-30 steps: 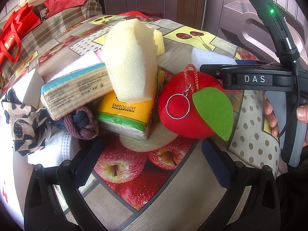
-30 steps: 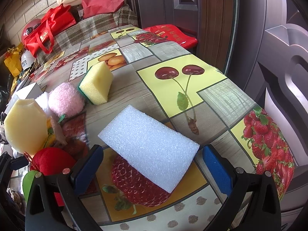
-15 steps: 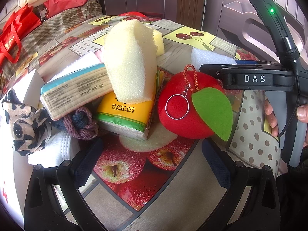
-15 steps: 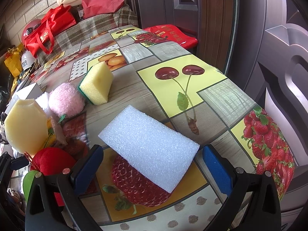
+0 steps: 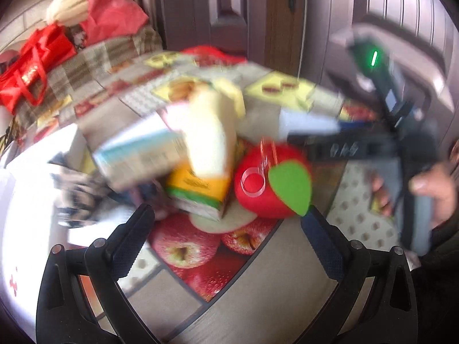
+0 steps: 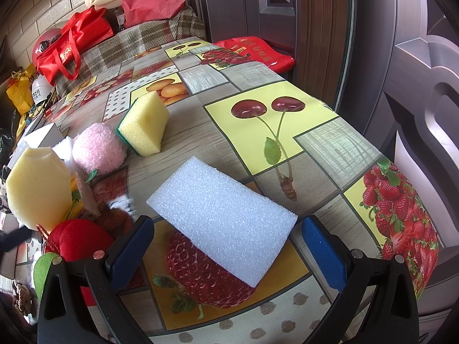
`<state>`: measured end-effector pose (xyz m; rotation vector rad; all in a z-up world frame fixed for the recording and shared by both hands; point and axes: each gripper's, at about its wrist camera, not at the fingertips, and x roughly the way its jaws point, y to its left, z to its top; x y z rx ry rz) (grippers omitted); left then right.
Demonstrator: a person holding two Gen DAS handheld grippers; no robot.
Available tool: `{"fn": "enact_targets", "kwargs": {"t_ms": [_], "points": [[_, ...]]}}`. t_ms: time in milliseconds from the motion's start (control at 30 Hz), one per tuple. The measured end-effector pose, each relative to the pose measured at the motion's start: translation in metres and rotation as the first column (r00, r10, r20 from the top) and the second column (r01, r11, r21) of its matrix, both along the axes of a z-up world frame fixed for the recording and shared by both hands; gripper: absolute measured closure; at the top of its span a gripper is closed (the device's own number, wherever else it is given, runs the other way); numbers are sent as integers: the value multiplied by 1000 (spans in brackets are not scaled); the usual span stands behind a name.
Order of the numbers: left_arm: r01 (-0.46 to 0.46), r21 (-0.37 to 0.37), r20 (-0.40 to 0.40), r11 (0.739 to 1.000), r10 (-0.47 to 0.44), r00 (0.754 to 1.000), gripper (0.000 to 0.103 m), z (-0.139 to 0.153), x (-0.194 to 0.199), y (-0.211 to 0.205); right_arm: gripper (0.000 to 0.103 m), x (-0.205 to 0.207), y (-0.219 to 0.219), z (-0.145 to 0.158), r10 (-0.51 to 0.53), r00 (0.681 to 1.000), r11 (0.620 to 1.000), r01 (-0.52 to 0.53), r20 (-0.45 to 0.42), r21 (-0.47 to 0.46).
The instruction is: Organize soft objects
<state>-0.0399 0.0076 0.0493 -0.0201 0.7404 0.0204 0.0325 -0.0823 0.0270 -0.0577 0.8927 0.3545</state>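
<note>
My left gripper [image 5: 226, 235] is open and empty, a little short of a red plush apple [image 5: 266, 186] with a green felt leaf. Left of the apple a pale yellow sponge [image 5: 209, 137] lies on a yellow tissue pack [image 5: 198, 192] and a white tissue pack [image 5: 140, 154]; this view is motion-blurred. My right gripper [image 6: 226, 246] is open and empty, its jaws either side of the near end of a white foam block [image 6: 223, 218]. Beyond it lie a yellow-green sponge [image 6: 146, 123] and a pink fluffy ball [image 6: 97, 149].
A fruit-print tablecloth [image 6: 330, 149] covers the table; its edge falls off to the right by a dark door [image 6: 416, 71]. Red bags [image 6: 71, 43] sit on a plaid seat behind. A patterned cloth [image 5: 74, 189] lies at the left. The right gripper's body [image 5: 387, 143] crosses the left view.
The left wrist view has blurred and shifted: my left gripper has pulled back and up from the pile. The right gripper and the foam block have not moved.
</note>
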Motion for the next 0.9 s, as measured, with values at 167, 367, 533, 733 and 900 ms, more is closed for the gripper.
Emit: {"fn": "enact_targets", "kwargs": {"t_ms": [167,367,533,733,900], "points": [[-117,-108,168,987,134,977,0,56,-66,64,0,0,0,0,0,1000,1000,0,1,2],[-162,-108,50,981,168,984,0,32,-111,97,0,-1,0,0,2,1000,1000,-2,1,4],[-74,-116,-80,990,65,995,0,-15,-104,58,0,-4,-11,4,59,998,989,-60,11,133],[-91,-87,-141,992,79,987,1,-32,-88,50,0,-15,-40,19,161,984,946,-174,72,273],[-78,-77,-178,994,63,982,1,-43,-85,48,0,-19,-64,43,166,969,954,-205,182,220]]}}
